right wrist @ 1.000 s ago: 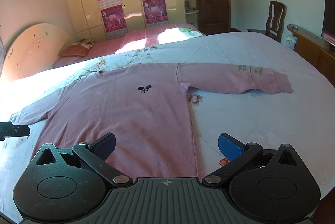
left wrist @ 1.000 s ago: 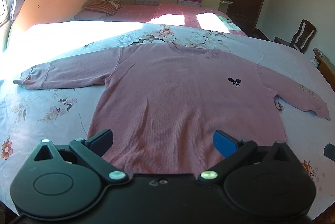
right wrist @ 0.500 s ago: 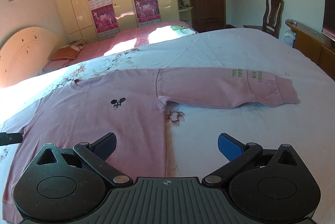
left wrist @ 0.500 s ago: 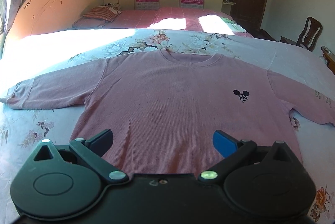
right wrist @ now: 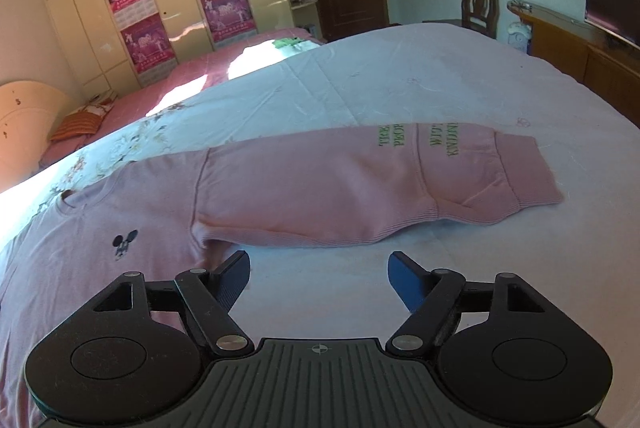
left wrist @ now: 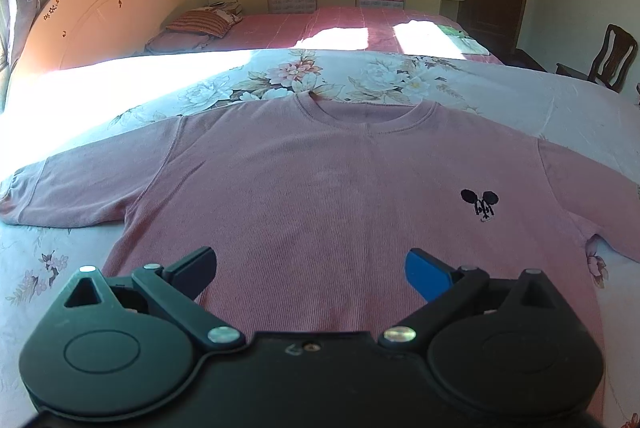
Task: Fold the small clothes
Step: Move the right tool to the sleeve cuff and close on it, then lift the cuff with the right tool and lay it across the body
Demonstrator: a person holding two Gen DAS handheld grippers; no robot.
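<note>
Setting: a pink sweatshirt (left wrist: 320, 188) is seen spread flat, front side up, on a floral bedspread (left wrist: 360, 76) over a bed, with a second bed and a poster-hung wardrobe (right wrist: 132, 12) beyond it.

Garment: both sleeves are laid out to the sides, the neckline is turned away from the cameras, and a small black mouse emblem (left wrist: 480, 204) is shown on the chest. Green lettering is carried near the cuff of the right sleeve (right wrist: 360, 196), which lies straight across the bedspread.

Left claw: the left claw (left wrist: 310, 264) is held over the lower body of the sweatshirt, its jaws spread wide. Nothing is gripped; whether the cloth is touched cannot be told.

Right claw: the right claw (right wrist: 318, 270) is aimed at the bedspread just below the right sleeve, near the armpit. Its jaws have just been closing but are still parted, and only bare bedspread is seen between them; no cloth is caught.

Progress: no fold is visible anywhere on the garment, so the task is judged to be at its very start, with the laying-out done and every fold left.

Remaining: sleeves are judged still to be brought in over the body, and the body then doubled over.

Next step: a pinch on the right sleeve appears to be in preparation, though this is an inference only.
</note>
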